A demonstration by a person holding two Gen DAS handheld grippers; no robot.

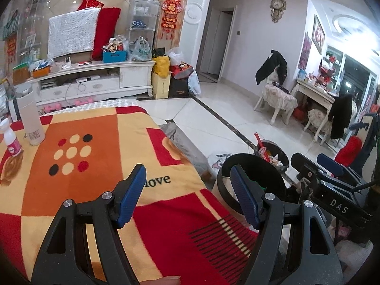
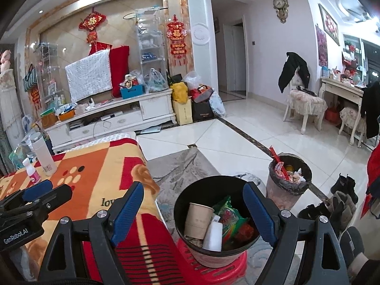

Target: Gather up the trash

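My left gripper (image 1: 188, 190) hovers open over the front right corner of a table covered by an orange and red blanket (image 1: 95, 166), with nothing between its blue pads. My right gripper (image 2: 193, 210) is open too, above a black bin (image 2: 180, 216) that stands on a red stool (image 2: 228, 273) beside the table. Inside the bin lie a brown paper cup (image 2: 198, 219), a white cup (image 2: 213, 236) and a green snack wrapper (image 2: 231, 218). The left wrist view shows only that bin's rim (image 1: 251, 163).
A tall white bottle (image 1: 30, 118) and a small pink-labelled bottle (image 1: 11, 137) stand at the table's far left. A second, full bin with a black liner (image 2: 289, 178) sits on the tiled floor. Shoes (image 2: 342, 190) lie at the right; chairs and a TV cabinet (image 2: 114, 118) stand farther off.
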